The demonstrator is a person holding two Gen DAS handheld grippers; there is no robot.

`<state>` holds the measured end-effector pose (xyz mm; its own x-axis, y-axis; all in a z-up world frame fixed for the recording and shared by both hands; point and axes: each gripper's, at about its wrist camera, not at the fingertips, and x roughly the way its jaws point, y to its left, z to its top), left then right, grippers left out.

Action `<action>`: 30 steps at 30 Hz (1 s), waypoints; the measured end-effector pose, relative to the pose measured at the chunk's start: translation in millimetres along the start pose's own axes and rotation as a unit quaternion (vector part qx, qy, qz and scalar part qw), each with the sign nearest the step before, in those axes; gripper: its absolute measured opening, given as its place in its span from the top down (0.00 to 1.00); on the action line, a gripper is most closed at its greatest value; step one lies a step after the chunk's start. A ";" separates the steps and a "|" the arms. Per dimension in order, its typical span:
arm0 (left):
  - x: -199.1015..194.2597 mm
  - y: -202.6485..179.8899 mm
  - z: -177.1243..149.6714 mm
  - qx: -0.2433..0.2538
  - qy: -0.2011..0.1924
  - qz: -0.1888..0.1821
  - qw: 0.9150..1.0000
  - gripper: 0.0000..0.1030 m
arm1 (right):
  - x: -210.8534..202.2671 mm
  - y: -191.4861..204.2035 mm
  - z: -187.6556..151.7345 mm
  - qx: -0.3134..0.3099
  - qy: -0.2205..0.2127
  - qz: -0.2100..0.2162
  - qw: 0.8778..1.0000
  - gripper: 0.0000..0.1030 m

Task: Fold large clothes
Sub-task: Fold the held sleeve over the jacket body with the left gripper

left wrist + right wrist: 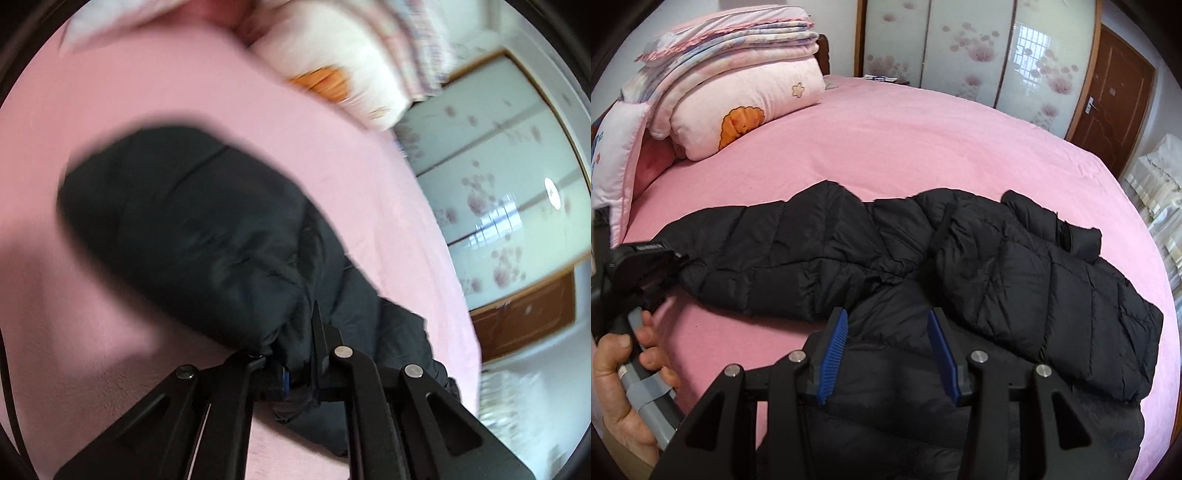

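A black puffer jacket [997, 266] lies spread across the pink bed [923, 140], one sleeve [775, 258] stretched out to the left. In the right wrist view a hand [624, 387] holds my left gripper [674, 269] at that sleeve's cuff. The blurred left wrist view shows the left gripper [295, 350] shut, with black sleeve fabric [184, 221] pinched between its fingers. My right gripper [886, 354] hovers over the jacket's near body part. Its blue pads [833, 358] stand apart with jacket fabric lying under and between them, not visibly squeezed.
A stack of folded pink quilts [738, 85] sits at the bed's far left corner, also seen as quilts [332, 55]. Flowered sliding wardrobe doors [960, 48] and a brown door [1115, 99] stand behind the bed. Bare pink sheet [147, 92] surrounds the jacket.
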<state>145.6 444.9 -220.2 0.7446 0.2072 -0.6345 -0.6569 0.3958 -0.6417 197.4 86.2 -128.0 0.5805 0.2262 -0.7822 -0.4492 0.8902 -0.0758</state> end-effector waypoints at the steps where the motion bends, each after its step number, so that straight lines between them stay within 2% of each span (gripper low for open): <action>1: -6.8 -13.6 -0.7 0.025 -0.013 0.000 1.000 0.95 | -0.3 -3.6 -0.4 0.003 0.000 -0.001 1.000 0.56; 4: -30.1 -67.4 -7.3 0.111 -0.052 -0.015 0.992 0.95 | -5.1 -26.3 -3.7 0.030 -0.001 -0.006 1.000 0.56; 7: -48.7 -131.0 -25.8 0.204 -0.071 -0.051 0.975 0.95 | -12.7 -50.2 -7.5 0.057 -0.007 -0.015 0.998 0.56; 8: -53.8 -152.0 -37.1 0.235 -0.074 -0.066 0.967 0.95 | -17.6 -64.8 -10.5 0.073 -0.010 -0.022 0.997 0.56; 11: -65.5 -213.2 -89.6 0.339 -0.077 -0.110 0.931 0.95 | -29.2 -101.4 -19.9 0.113 -0.016 -0.041 0.993 0.56; 13: -58.7 -249.2 -132.8 0.406 -0.054 -0.127 0.904 0.95 | -35.7 -124.9 -27.2 0.136 -0.018 -0.056 0.989 0.56; 14: -50.4 -265.0 -160.9 0.440 -0.030 -0.138 0.887 0.95 | -40.0 -142.3 -33.8 0.154 -0.017 -0.066 0.986 0.56; 17: -24.2 -291.9 -220.0 0.504 0.037 -0.143 0.851 0.91 | -49.6 -187.5 -55.7 0.195 -0.012 -0.095 0.976 0.56; 18: -12.0 -296.7 -243.7 0.527 0.069 -0.141 0.835 0.89 | -52.3 -200.5 -63.5 0.205 -0.009 -0.104 0.973 0.56; 19: -2.3 -297.5 -263.7 0.541 0.095 -0.139 0.824 0.84 | -54.5 -208.2 -67.7 0.211 -0.007 -0.110 0.971 0.56; 20: -0.9 -294.4 -283.4 0.550 0.115 -0.136 0.816 0.81 | -57.8 -221.8 -77.1 0.222 -0.005 -0.117 0.968 0.56; 22: 10.3 -291.0 -309.9 0.558 0.144 -0.124 0.808 0.61 | -62.3 -241.2 -92.3 0.238 0.001 -0.125 0.963 0.56; 23: 11.5 -289.0 -316.5 0.560 0.150 -0.121 0.806 0.55 | -63.5 -247.0 -97.0 0.242 0.003 -0.126 0.962 0.56; 25: 7.2 -283.7 -322.0 0.556 0.155 -0.128 0.806 0.32 | -64.6 -255.6 -105.5 0.249 0.006 -0.125 0.960 0.56; 28: -15.5 -260.5 -318.6 0.543 0.157 -0.148 0.811 0.27 | -65.1 -262.2 -113.0 0.256 0.006 -0.107 0.961 0.56; 30: -29.0 -252.9 -302.2 0.523 0.167 -0.162 0.820 0.27 | -65.3 -260.3 -109.6 0.256 -0.002 -0.086 0.963 0.56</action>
<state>254.5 68.5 -169.6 0.6712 -0.2475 -0.6988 0.1592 0.9688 -0.1902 202.0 -203.6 -125.0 0.6195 0.0583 -0.7828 0.0466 0.9927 0.1109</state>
